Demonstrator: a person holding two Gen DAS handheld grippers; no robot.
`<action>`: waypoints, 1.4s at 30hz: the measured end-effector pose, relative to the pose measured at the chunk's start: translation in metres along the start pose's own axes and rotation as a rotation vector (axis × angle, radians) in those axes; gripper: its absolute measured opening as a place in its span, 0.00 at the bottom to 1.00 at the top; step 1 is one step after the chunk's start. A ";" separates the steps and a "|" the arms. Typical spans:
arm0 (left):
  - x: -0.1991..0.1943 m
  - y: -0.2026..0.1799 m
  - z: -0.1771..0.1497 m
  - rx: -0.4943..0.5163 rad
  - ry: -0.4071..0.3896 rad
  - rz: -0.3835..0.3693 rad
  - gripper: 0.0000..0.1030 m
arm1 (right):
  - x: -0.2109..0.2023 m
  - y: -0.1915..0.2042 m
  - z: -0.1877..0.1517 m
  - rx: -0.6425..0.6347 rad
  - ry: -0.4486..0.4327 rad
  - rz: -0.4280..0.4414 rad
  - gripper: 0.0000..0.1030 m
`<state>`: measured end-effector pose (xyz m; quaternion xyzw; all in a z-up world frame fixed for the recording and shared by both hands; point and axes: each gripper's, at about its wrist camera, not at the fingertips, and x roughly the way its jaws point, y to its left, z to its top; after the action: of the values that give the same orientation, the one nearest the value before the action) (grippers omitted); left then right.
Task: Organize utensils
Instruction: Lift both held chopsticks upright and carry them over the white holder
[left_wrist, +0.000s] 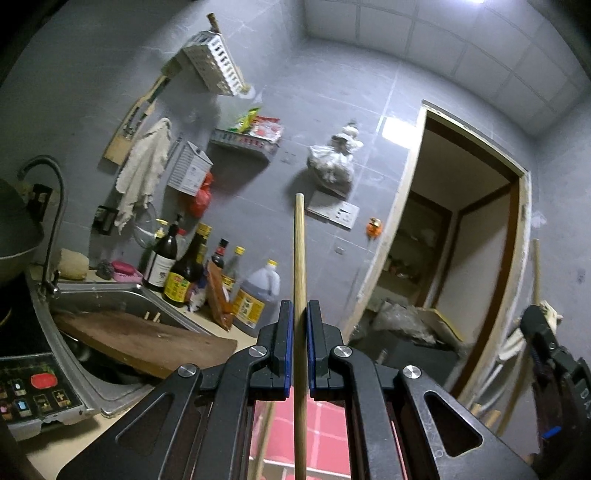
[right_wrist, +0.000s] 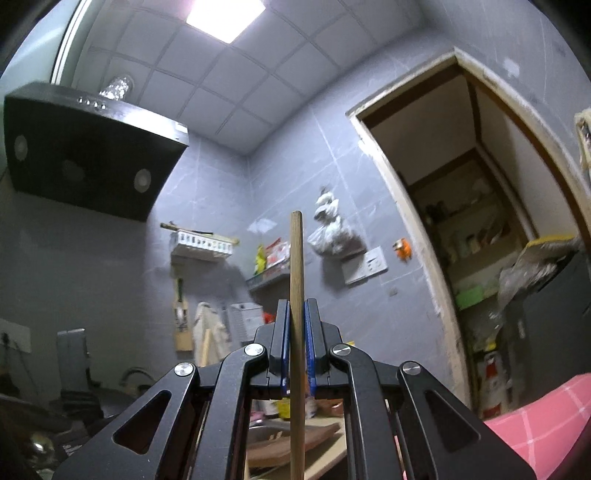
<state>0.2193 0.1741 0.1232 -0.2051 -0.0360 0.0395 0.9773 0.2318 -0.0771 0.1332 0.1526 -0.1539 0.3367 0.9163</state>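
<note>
Both chopsticks lie nearest the lens, each pinched between the blue pads of its own hand-held gripper. Left hand-held gripper (left_wrist: 299, 306): clenched on a wooden chopstick (left_wrist: 300, 258), which runs straight forward along the fingers and past their tips. Right hand-held gripper (right_wrist: 297, 306): likewise clenched on a second chopstick (right_wrist: 296, 273), held upright in the same manner. Gripping each stick partway along its length, with one end left free, would suit dropping it end-first into a holder; this is a judgement, not an observation.

Sink (left_wrist: 110, 295): the largest container, set into the worktop (left_wrist: 218, 325); a brown cutting board (left_wrist: 147, 339) lies slanted across it, and two short wooden ends stand up behind the board, perhaps further chopsticks. What lies under the board cannot be seen.

White slotted basket (left_wrist: 214, 62): mounted high on the grey tiled wall, with a wooden handle projecting from its top; probably the utensil holder, well apart from both sticks.

Wall shelf (left_wrist: 243, 142): holds coloured food packets.

White box (left_wrist: 190, 170): hangs below the shelf; contents hidden.

Bottles (left_wrist: 184, 266): sauces and oil, grouped on the worktop beside the sink.

Plastic bag (left_wrist: 332, 162): hung on the wall, stuffed; contents unclear.

Neither stick is yet stowed.
</note>
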 end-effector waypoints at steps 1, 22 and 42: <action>0.003 0.003 -0.002 -0.002 -0.004 0.009 0.04 | 0.002 0.000 -0.001 -0.006 -0.002 -0.005 0.05; 0.018 0.021 -0.050 -0.010 0.000 0.081 0.04 | 0.011 -0.009 -0.034 -0.048 0.007 -0.069 0.06; 0.013 0.004 -0.083 0.101 0.053 0.079 0.05 | 0.008 -0.022 -0.046 -0.001 0.109 -0.093 0.06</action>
<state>0.2389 0.1460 0.0462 -0.1577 0.0002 0.0742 0.9847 0.2599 -0.0710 0.0908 0.1404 -0.0965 0.3018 0.9380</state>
